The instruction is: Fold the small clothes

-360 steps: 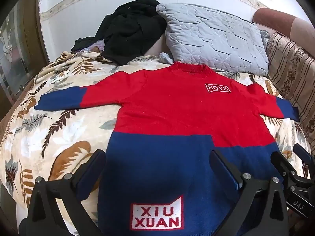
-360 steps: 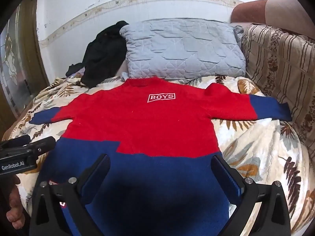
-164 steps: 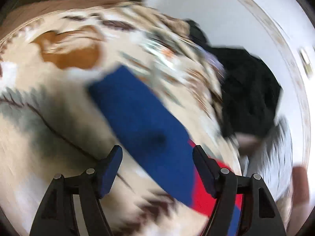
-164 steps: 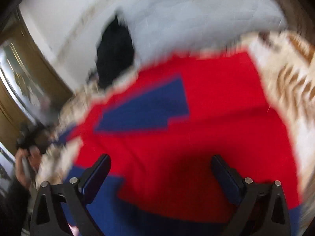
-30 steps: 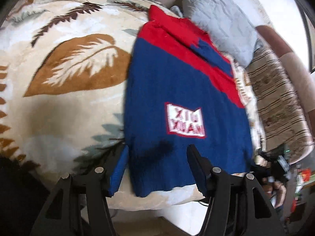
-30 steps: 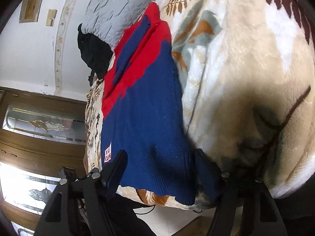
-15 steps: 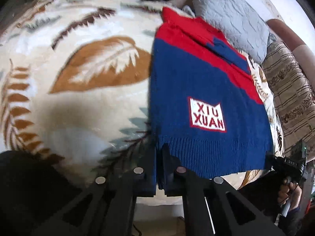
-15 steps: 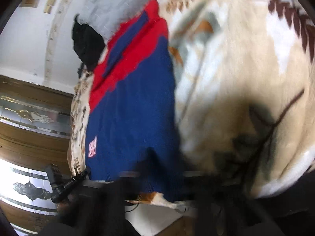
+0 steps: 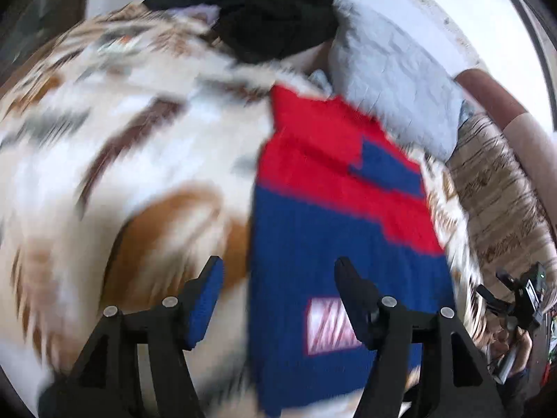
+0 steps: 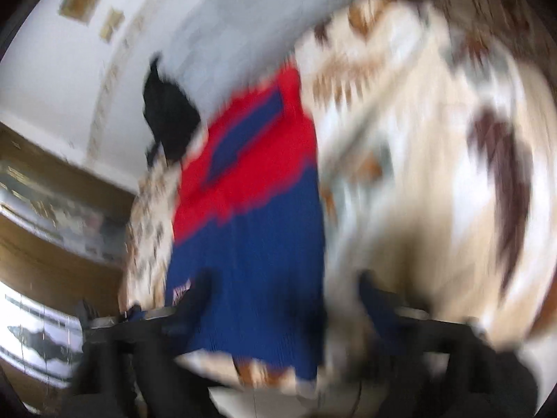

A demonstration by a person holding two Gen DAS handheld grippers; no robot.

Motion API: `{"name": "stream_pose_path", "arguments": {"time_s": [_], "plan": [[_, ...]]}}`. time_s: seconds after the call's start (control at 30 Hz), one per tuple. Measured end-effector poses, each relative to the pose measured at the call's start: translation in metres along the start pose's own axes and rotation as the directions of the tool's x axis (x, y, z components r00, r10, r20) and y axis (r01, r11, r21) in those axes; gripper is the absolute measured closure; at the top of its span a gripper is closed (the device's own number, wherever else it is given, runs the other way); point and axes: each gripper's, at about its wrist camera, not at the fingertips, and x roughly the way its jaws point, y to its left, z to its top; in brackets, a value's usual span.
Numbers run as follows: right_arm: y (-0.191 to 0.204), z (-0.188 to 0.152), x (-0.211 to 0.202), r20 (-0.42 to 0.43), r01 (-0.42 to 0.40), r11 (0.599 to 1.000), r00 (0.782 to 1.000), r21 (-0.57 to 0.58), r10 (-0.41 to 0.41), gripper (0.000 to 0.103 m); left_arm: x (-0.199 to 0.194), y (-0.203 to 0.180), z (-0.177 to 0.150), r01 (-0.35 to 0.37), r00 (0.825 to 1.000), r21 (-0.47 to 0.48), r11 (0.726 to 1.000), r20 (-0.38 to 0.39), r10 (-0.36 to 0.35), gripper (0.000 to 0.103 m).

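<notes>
My sweater lengthwise on the blanket, collar toward the pillow, hem nearest me, my left tongs wide, my right tongs wide, both blurred

Sweater patch lettering: blurred, unreadable

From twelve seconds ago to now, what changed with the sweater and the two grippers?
The sweater, spread flat with sleeves out before, now has both sleeves folded in over its red chest. The left gripper, shut on the hem half a second ago, has opened; the right gripper also looks open, though blurred. Gray pillow and black clothes stayed put.
</notes>
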Motion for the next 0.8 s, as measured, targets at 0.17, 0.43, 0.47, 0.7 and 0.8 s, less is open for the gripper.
{"name": "stream_pose_path", "arguments": {"time_s": [0.17, 0.43, 0.47, 0.7, 0.8], "plan": [[-0.005, 0.079, 0.059, 0.032, -0.093, 0.995, 0.995, 0.037, 0.092, 0.012, 0.070, -0.018, 0.093, 0.010, 0.998, 0.005, 1.000, 0.064, -0.011, 0.037], [-0.012, 0.161, 0.165, -0.031, -0.029, 0.999, 0.999, -0.014, 0.028, 0.015, 0.176, -0.031, 0.150, -0.036, 0.998, -0.014, 0.999, -0.061, 0.035, 0.037], [-0.012, 0.163, 0.173, -0.040, -0.020, 1.000, 0.999, -0.022, 0.019, 0.015, 0.183, -0.032, 0.151, -0.038, 0.997, -0.011, 0.999, -0.067, 0.038, 0.037], [-0.010, 0.161, 0.221, -0.149, 0.020, 0.997, 0.988, -0.071, -0.031, 0.065, 0.204, -0.033, 0.152, -0.101, 0.988, 0.065, 0.993, -0.108, 0.107, 0.090], [0.002, 0.158, 0.227, -0.155, 0.111, 0.983, 0.979, -0.144, -0.133, 0.085, 0.185, -0.040, 0.157, -0.137, 0.989, 0.117, 0.984, -0.037, 0.142, 0.091]]}}
